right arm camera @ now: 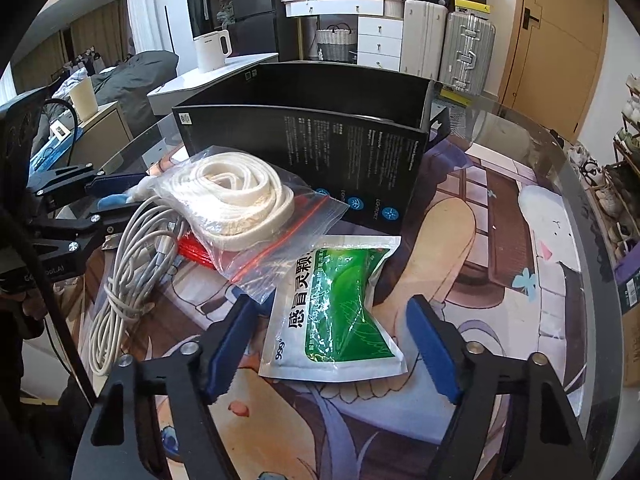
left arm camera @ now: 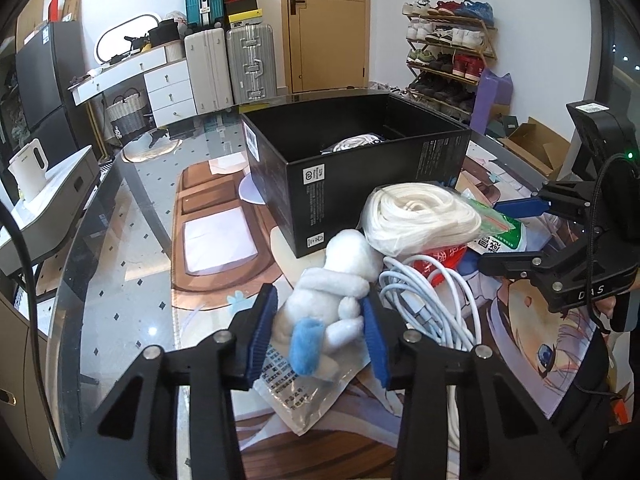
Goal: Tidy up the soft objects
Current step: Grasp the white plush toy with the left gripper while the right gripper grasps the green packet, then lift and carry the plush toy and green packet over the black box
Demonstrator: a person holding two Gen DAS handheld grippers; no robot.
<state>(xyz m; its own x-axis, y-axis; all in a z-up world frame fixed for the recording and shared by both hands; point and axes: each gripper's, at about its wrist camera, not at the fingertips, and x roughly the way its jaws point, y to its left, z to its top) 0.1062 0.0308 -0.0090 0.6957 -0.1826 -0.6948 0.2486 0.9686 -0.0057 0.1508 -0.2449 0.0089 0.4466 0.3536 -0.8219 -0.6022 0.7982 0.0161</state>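
Left gripper (left arm camera: pixel 320 328) pinches the white plush toy (left arm camera: pixel 336 280) between its blue pads, just in front of the black box (left arm camera: pixel 360 184). Right gripper (right arm camera: pixel 332 344) has fingers spread wide either side of the green-and-white pouch (right arm camera: pixel 340 308) (not touching it) lying flat on the printed mat (right arm camera: pixel 500 240). Bagged white rope (right arm camera: pixel 240 208) and cable coil (right arm camera: pixel 128 264) sit between the grippers.

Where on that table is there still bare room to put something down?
Bare mat lies right of the green pouch, beside the black box. Bare glass runs along the table's left edge. It is crowded where the plush toy, cable bundle and bagged rope pile together.
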